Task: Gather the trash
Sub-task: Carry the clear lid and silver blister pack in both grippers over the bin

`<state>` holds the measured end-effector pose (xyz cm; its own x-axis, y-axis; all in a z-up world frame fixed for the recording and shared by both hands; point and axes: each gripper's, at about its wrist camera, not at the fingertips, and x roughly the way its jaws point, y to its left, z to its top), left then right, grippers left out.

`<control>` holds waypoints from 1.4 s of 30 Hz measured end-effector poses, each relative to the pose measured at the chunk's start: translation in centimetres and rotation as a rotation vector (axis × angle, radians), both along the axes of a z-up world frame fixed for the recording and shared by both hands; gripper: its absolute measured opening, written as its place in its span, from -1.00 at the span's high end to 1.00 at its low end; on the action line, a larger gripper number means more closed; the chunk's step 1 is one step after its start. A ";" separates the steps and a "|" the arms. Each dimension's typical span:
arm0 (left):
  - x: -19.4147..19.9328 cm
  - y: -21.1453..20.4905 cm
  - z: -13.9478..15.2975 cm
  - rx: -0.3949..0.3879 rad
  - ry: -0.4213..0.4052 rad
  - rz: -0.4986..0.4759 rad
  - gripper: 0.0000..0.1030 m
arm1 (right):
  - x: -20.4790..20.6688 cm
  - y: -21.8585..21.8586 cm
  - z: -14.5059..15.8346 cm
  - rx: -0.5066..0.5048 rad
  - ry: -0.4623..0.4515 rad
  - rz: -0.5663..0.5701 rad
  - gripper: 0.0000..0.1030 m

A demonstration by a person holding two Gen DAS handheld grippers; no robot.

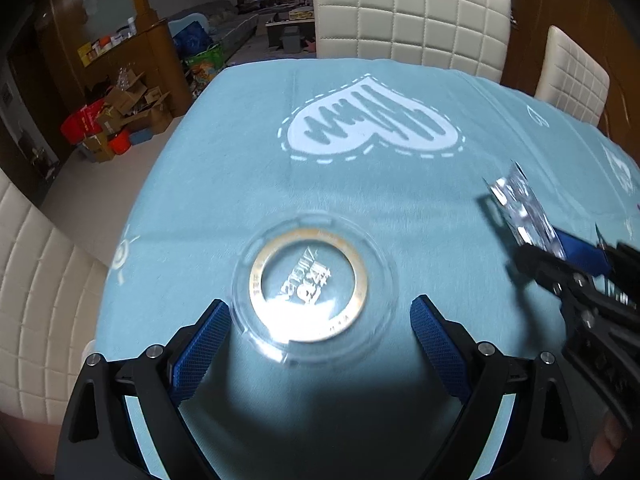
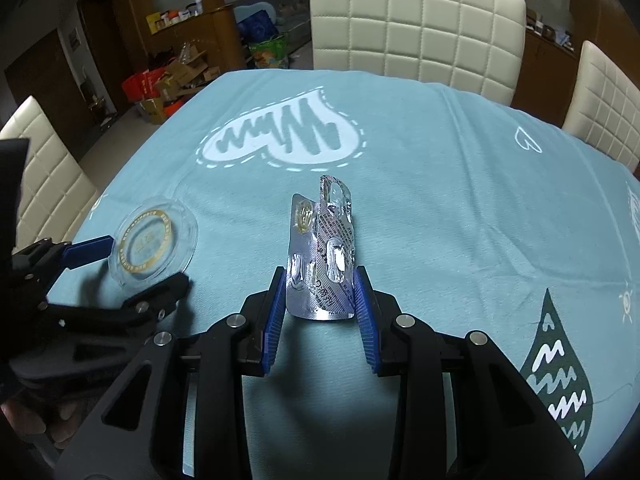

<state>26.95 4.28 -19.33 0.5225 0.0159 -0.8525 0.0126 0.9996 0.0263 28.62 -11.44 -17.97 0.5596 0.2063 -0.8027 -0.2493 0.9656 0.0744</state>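
A clear round plastic lid [image 1: 308, 284] with a gold ring and print lies between the blue fingers of my left gripper [image 1: 320, 318], whose jaws stand wide around it, the left pad touching its rim. The lid also shows in the right wrist view [image 2: 154, 242], tilted up off the cloth. My right gripper [image 2: 322, 300] is shut on a bent silver pill blister pack [image 2: 322, 248], which stands upright between its pads. The blister pack also shows at the right of the left wrist view [image 1: 524, 210].
A light blue tablecloth [image 1: 360, 200] with a white heart print covers the table. White quilted chairs [image 2: 416, 20] stand at the far side and left side. Boxes and bags [image 1: 116, 120] clutter the floor at the far left.
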 end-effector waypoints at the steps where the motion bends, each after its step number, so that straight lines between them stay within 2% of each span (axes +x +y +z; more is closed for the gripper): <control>1: 0.1 0.1 0.0 -0.008 0.000 0.004 -0.73 | 0.1 -0.1 0.0 0.002 -0.002 -0.001 0.31; 3: 0.2 0.1 0.1 -0.020 -0.016 0.002 -0.63 | 0.2 -0.2 -0.1 0.006 -0.001 -0.002 0.31; 10: -1.2 0.4 1.1 -0.042 -0.050 -0.016 -0.62 | -0.4 0.5 0.1 0.000 0.003 0.020 0.30; 14: -2.6 0.8 2.2 -0.028 -0.069 -0.015 -0.62 | -1.7 1.2 1.0 -0.007 -0.004 0.037 0.30; 31: -12.2 4.3 8.8 -0.031 -0.182 0.057 -0.62 | -12.0 5.0 8.4 -0.039 -0.119 0.144 0.30; 42: -17.1 7.5 10.0 -0.016 -0.203 0.119 -0.62 | -16.3 8.9 9.3 -0.040 -0.134 0.236 0.30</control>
